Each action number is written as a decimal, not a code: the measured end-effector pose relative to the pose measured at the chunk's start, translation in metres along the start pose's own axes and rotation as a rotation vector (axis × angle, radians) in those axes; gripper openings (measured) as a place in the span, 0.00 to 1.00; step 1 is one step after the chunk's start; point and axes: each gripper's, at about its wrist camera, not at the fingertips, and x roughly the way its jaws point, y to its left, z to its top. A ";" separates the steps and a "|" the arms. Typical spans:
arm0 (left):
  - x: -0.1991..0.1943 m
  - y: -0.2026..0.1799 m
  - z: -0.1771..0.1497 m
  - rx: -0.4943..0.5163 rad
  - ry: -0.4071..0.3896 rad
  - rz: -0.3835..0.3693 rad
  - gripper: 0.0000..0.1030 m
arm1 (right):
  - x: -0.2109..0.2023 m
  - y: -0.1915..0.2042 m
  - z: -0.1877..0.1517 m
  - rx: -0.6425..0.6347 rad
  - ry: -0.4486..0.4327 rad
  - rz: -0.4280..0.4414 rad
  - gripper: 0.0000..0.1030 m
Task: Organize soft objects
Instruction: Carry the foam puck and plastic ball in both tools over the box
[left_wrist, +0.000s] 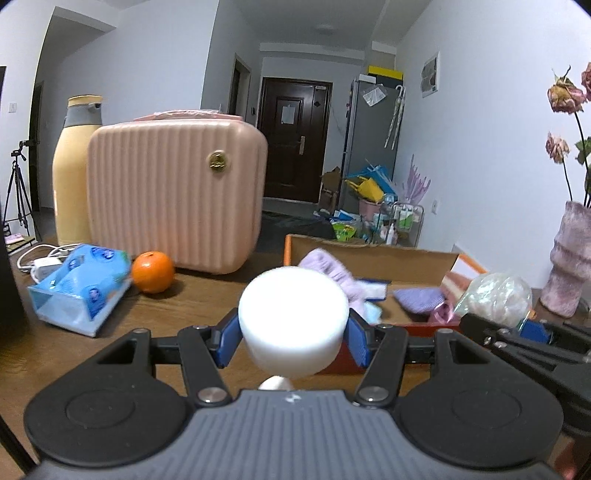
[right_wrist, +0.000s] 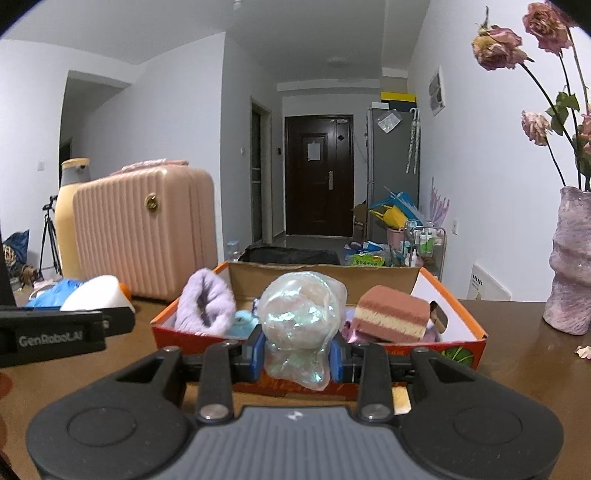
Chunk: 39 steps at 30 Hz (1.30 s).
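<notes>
With the round white foam sponge (left_wrist: 293, 325) pinched between the blue pads of the left gripper (left_wrist: 293, 332) and the crinkly iridescent plastic-wrapped ball (right_wrist: 301, 325) squeezed in the right gripper (right_wrist: 297, 356), both are carried just short of the orange cardboard box (right_wrist: 461, 345) on the brown wooden table (right_wrist: 517, 369). This looks like the delivery step. Next, each needs lifting over the near wall, clear of the lilac fuzzy sock (right_wrist: 207, 302) and pink layered sponge (right_wrist: 391, 317) inside, then releasing.
</notes>
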 end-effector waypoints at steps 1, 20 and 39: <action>0.002 -0.004 0.002 -0.006 -0.003 -0.003 0.58 | 0.001 -0.002 0.001 0.005 -0.003 0.000 0.32; 0.049 -0.054 0.033 -0.065 -0.047 -0.029 0.58 | 0.044 -0.041 0.033 0.075 -0.044 0.011 0.32; 0.106 -0.076 0.053 -0.088 -0.057 -0.009 0.58 | 0.104 -0.054 0.048 0.110 -0.001 -0.036 0.32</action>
